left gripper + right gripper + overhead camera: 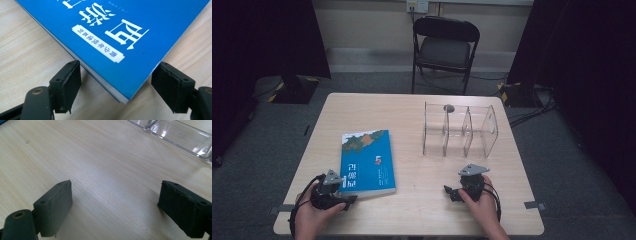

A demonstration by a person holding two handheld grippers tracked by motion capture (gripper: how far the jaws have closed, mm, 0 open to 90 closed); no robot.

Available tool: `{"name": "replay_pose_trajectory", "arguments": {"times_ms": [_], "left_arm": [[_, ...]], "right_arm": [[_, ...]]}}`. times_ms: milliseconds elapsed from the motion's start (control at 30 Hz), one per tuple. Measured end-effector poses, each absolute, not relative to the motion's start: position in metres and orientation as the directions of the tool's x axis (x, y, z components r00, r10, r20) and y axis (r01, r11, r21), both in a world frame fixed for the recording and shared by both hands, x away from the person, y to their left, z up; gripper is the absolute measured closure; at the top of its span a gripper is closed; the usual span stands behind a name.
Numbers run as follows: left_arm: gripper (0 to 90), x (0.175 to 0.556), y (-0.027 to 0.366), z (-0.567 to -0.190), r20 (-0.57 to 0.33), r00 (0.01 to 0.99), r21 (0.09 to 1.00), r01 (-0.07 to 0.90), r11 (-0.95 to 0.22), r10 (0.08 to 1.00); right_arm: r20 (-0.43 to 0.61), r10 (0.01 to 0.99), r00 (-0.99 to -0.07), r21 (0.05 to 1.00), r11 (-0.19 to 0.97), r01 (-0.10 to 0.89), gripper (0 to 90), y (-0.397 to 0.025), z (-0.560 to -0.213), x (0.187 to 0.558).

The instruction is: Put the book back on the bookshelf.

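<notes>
The blue book (367, 161) lies flat on the tabletop (412, 210), at the lower left of the centre in the high view. The left gripper (116, 83) has its jaws wide apart, one on each side of the near corner of the book, low by the wood. The right gripper (115, 205) is at the lower right of the high view, jaws also apart over bare wood, near the clear plastic organizer (460, 130).

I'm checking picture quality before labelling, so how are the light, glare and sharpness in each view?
High view: dim and soft, dark curtains at the sides. Left gripper view: the blue paperback book is bright and sharp. Right gripper view: glare on the clear plastic divided organiser, soft shadows under the open black jaws.
</notes>
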State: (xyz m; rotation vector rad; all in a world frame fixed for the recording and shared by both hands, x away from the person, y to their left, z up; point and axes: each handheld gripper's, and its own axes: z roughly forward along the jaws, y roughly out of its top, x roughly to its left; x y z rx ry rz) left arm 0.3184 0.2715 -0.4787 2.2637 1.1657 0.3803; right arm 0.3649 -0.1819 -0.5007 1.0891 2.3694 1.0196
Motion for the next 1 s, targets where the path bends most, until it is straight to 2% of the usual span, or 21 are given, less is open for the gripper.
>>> {"name": "replay_pose_trajectory", "arguments": {"times_ms": [767, 833, 1000], "left_arm": [[26.9, 0.318, 0.274, -0.463, -0.041, 0.573, 0.661, 0.63, -0.408, 0.818], [30.5, 0.318, 0.274, -0.461, -0.049, 0.581, 0.665, 0.626, -0.408, 0.812], [31.2, 0.318, 0.274, -0.457, -0.052, 0.585, 0.683, 0.612, -0.398, 0.81]], "right_arm": [[-0.009, 0.761, -0.648, 0.729, 0.448, 0.517, 11.2, -0.182, -0.501, 0.365], [-0.009, 0.761, -0.649, 0.729, 0.449, 0.517, 11.2, -0.182, -0.501, 0.365], [-0.008, 0.761, -0.649, 0.73, 0.448, 0.516, 11.4, -0.181, -0.501, 0.365]]}}
